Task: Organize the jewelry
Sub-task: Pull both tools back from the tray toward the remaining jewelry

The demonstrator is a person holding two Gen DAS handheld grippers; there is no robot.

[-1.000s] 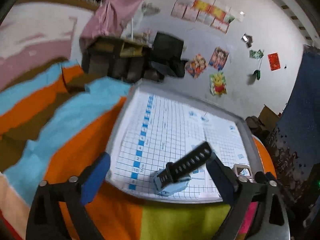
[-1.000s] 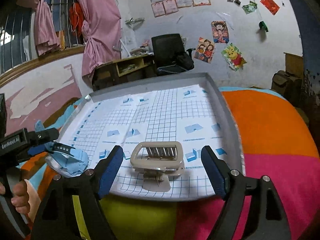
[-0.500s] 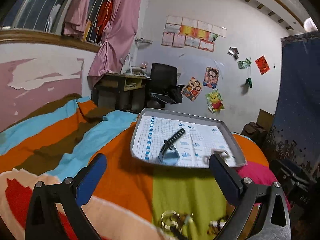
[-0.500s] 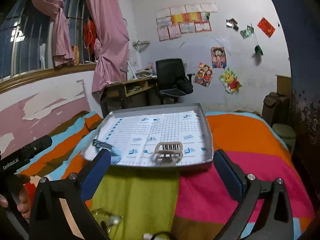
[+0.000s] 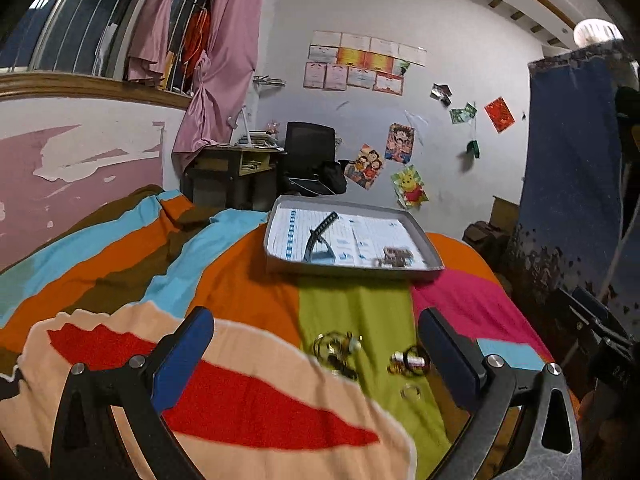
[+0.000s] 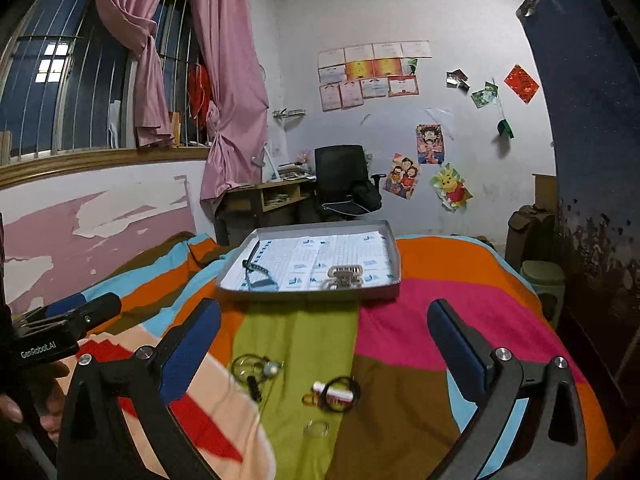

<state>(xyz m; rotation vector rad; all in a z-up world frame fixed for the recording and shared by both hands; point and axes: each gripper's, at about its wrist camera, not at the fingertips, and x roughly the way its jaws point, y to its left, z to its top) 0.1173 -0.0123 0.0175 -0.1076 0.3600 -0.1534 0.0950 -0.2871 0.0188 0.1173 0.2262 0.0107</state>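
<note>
Pink curtains (image 6: 224, 80) frame a barred window (image 6: 80, 92) (dark outside), posters (image 6: 432, 168) dotting the white wall (image 6: 400, 12).

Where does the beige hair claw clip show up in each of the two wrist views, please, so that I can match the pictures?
Left wrist view: the hair claw clip lies blurred in the near right corner of the grey tray.
Right wrist view: the clip sits by the tray's near edge, right of centre.
Shared landmark: the watch, left of the clip in both.
</note>
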